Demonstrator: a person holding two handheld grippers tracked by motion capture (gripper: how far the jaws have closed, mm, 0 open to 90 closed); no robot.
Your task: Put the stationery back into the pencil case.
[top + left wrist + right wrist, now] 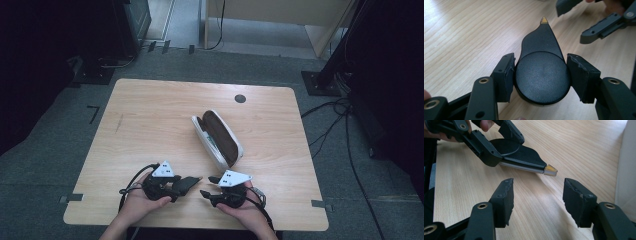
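My left gripper (181, 186) is shut on a black teardrop-shaped object (541, 45) with a round body and a brass tip. Its pads press the round body from both sides, just above the table near the front edge. The brass tip points toward my right gripper (207, 186), which stands open close by with nothing between its pads. In the right gripper view, my right gripper (537, 200) faces the held object (524, 156), and the tip hangs a little beyond its open jaws. An open glasses case (220, 137), white outside and brown inside, lies behind both grippers.
The wooden table (150, 115) has a round dark cable hole (240, 98) near its far edge. The case's white side (627, 157) stands close at the right of the right gripper view. Dark stands and cables surround the table on the floor.
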